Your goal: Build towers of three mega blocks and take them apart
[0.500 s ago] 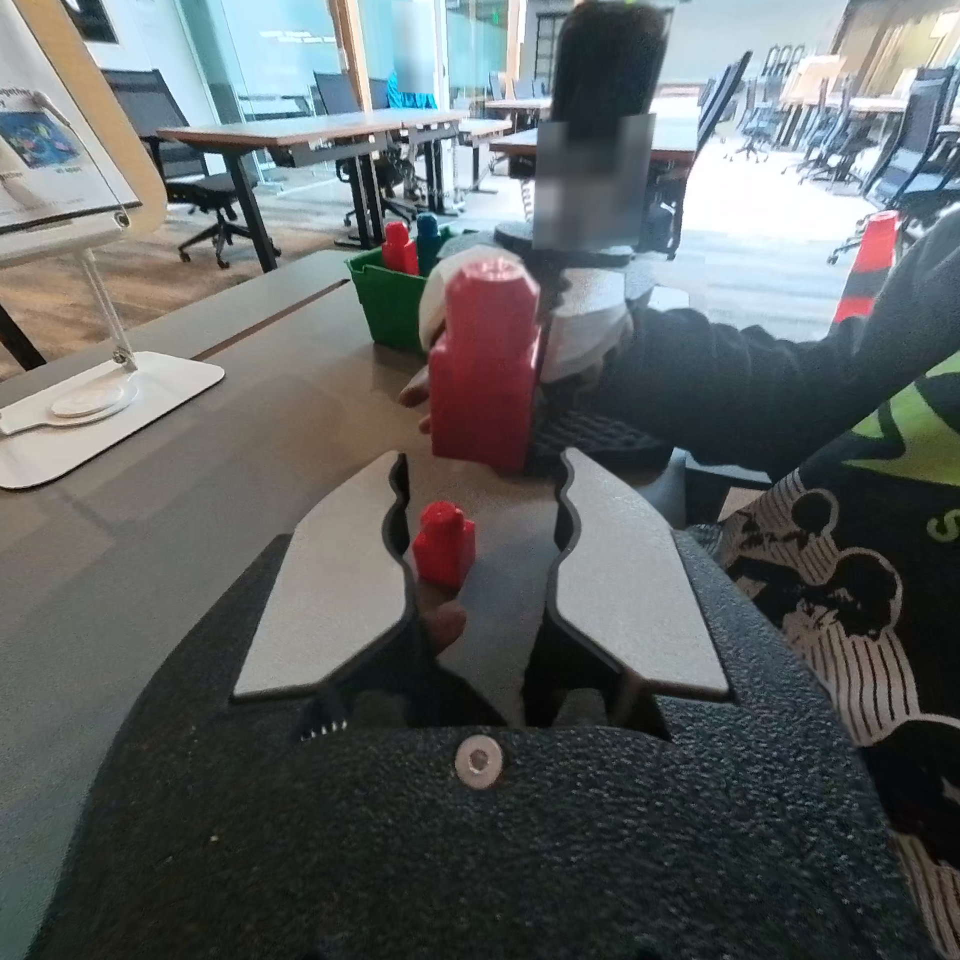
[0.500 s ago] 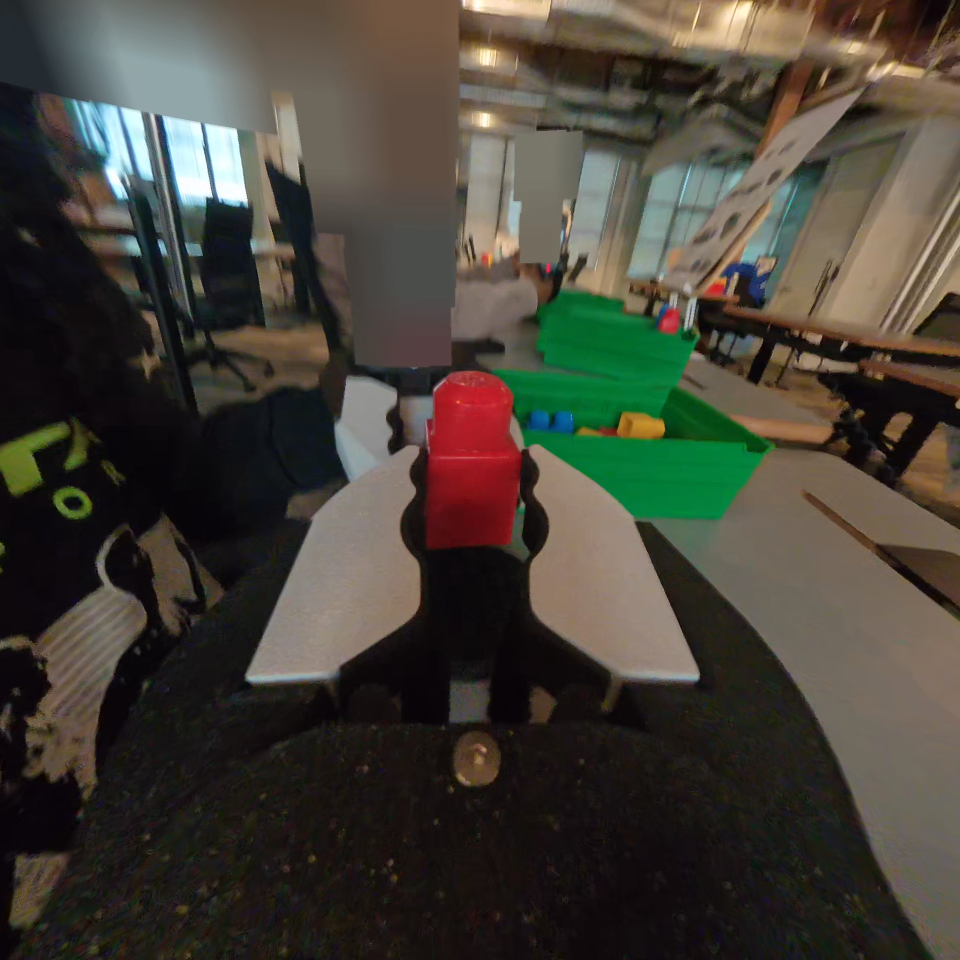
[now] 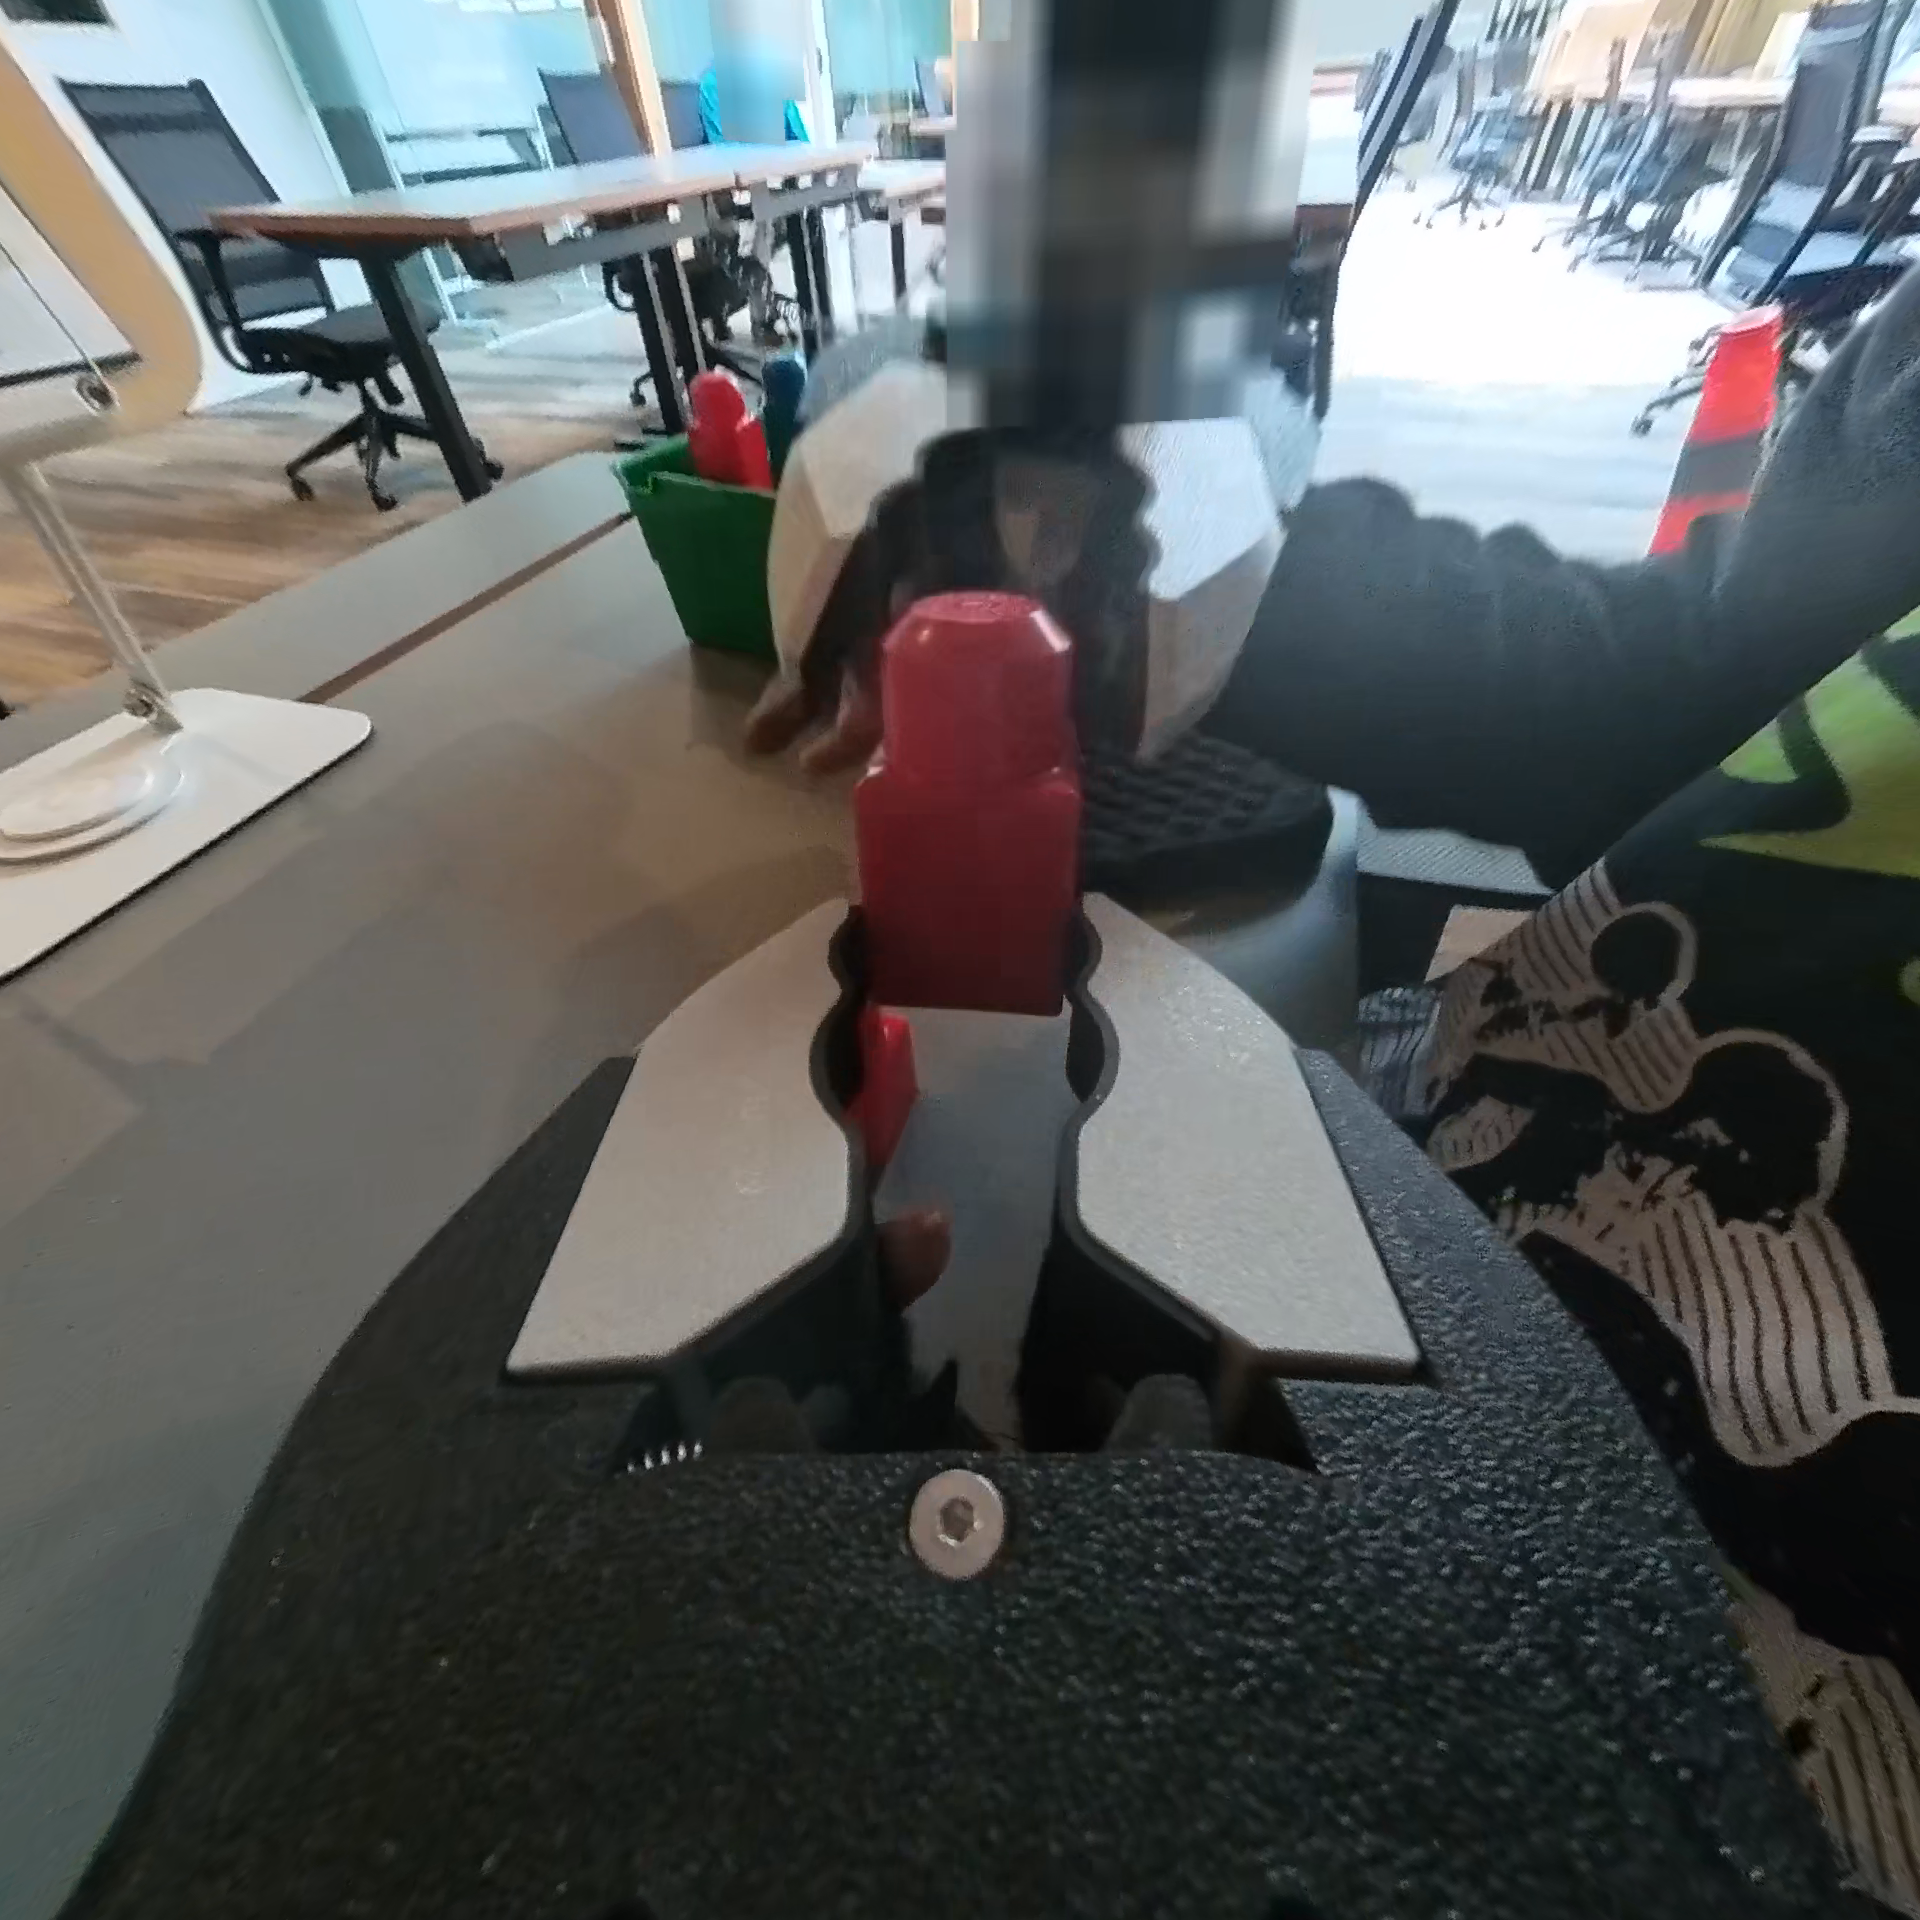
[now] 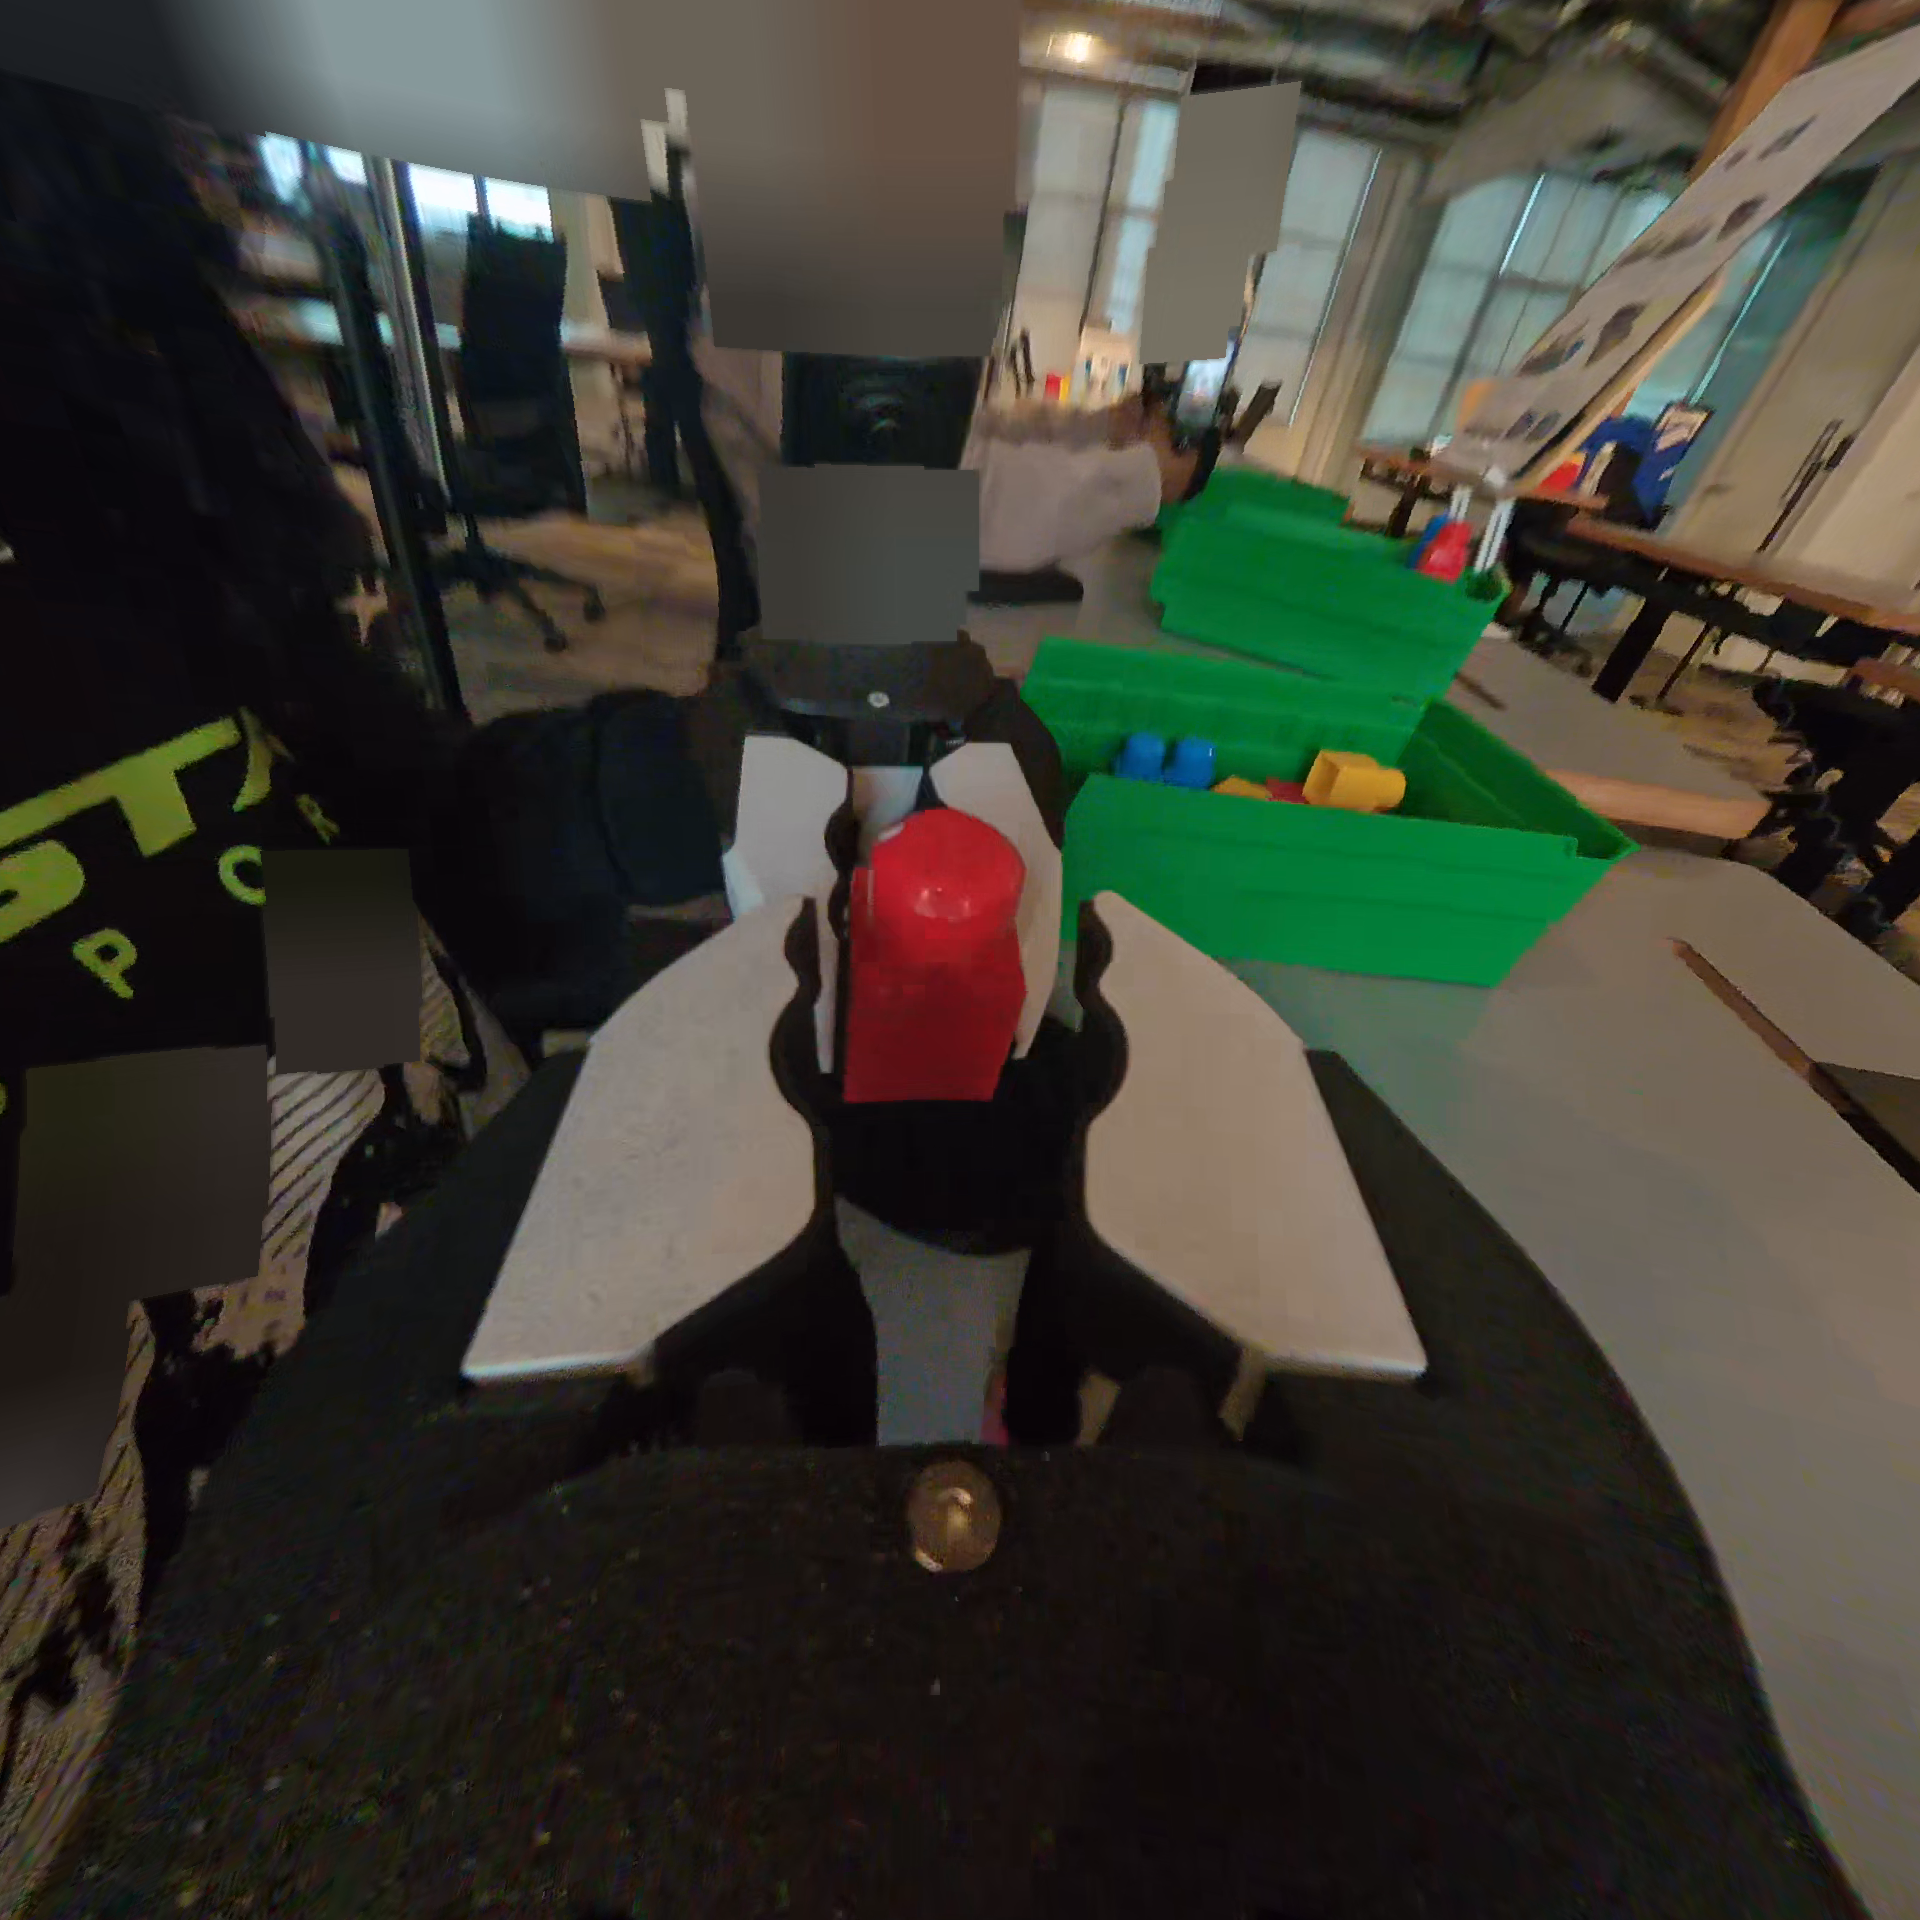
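In the left wrist view the left tongs (image 3: 966,961) are clenched on a red mega block (image 3: 966,831), gripping its lower body between the finger ends; the block stands upright, its long axis vertical and its single stud pointing up; it is held clear above the grey worktop (image 3: 364,987). Just below and to the left of it, a second, smaller-looking red block (image 3: 883,1081) shows in the gap between the fingers, also upright, most of it hidden by the left finger; whether it rests on the worktop cannot be told. A fingertip (image 3: 914,1247) shows near the base of the gap.

In the right wrist view the right tongs (image 4: 940,997) stand released, their fingers apart on either side of the same red block and not touching it; the facing left tongs close on it from the far side.

Beyond the block in the left view, the right tongs and the hand holding them are blurred and partly covered by a mosaic patch. To the far left a green bin (image 3: 707,561) holds upright red and blue blocks, cut off behind the tongs; a white stand base (image 3: 156,769) lies at the left edge. In the right view, a green tray (image 4: 1330,894) with blue and yellow blocks sits far right.
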The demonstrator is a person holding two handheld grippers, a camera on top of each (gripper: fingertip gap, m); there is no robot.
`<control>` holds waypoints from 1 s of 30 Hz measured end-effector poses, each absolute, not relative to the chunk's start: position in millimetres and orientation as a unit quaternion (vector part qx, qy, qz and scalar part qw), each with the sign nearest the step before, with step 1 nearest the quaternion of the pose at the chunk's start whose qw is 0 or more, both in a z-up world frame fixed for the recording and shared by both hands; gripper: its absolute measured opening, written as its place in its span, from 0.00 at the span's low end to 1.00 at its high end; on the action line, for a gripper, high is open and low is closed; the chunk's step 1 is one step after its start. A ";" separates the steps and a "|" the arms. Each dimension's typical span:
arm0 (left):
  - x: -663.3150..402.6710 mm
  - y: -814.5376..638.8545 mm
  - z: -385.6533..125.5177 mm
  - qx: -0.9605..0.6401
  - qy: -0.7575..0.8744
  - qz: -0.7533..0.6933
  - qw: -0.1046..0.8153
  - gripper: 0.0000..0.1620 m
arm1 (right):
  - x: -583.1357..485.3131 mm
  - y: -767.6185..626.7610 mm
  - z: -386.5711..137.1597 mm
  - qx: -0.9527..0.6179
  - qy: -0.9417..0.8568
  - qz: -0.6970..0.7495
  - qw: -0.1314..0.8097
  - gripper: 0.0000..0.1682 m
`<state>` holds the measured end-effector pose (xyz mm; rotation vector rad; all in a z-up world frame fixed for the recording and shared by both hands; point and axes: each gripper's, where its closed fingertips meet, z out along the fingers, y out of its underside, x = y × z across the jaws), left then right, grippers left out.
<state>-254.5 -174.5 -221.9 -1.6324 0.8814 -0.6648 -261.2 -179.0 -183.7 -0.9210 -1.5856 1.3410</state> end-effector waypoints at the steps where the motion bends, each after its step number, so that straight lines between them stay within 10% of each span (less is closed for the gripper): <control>1: -255.1 -174.2 -226.2 -0.696 0.376 -0.273 0.547 0.22 | -260.8 -179.3 -185.0 -0.370 -0.652 0.515 0.416 0.28; 9: -255.2 -167.2 -236.8 -0.707 0.381 -0.243 0.545 0.23 | -263.9 -177.2 -198.3 -0.379 -0.747 0.382 0.392 0.19; 15: -268.5 -158.5 -232.4 -0.690 0.363 -0.230 0.582 0.49 | -252.4 -150.6 -190.9 -0.402 -0.743 0.338 0.415 0.17; 30: -278.7 -150.2 -283.5 -0.712 0.403 -0.242 0.522 0.47 | -252.1 -128.5 -252.3 -0.453 -0.772 0.312 0.318 0.17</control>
